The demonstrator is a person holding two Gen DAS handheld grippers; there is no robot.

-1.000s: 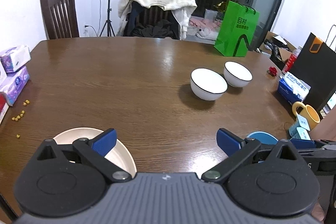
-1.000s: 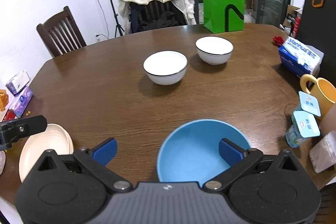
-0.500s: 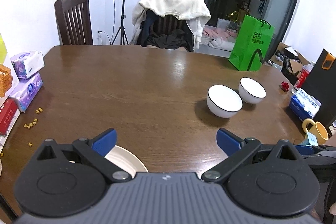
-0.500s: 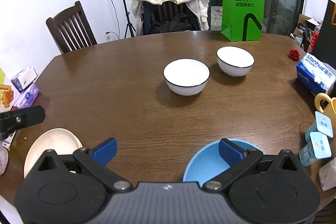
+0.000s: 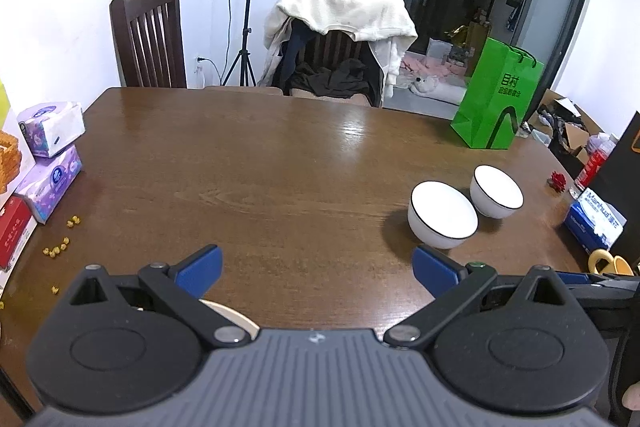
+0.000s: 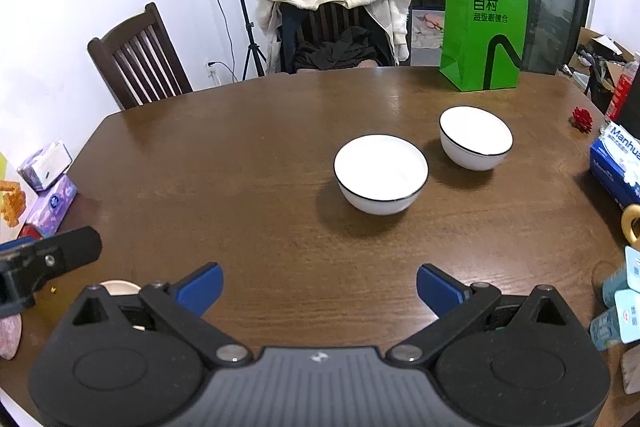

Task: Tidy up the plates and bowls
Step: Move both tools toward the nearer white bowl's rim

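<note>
Right wrist view: the right gripper [image 6: 319, 285] is seen with blue-padded fingers spread wide, grasping nothing. The blue bowl framed between them a second earlier is no longer shown, and both cameras have been raised and drawn back from the cream round plate [image 5: 236, 317], now only a sliver under the left gripper [image 5: 316, 269], whose fingers are likewise released. A fresh pick is judged to be coming. Taking the nearer white black-rimmed bowl [image 6: 381, 173] as landmark: the second white bowl [image 6: 476, 137] sits just beyond it to the right, the brown wooden tabletop [image 6: 240, 167] lies bare to its left, and boxes and a yellow mug [image 5: 610, 263] crowd the edge to its right.
</note>
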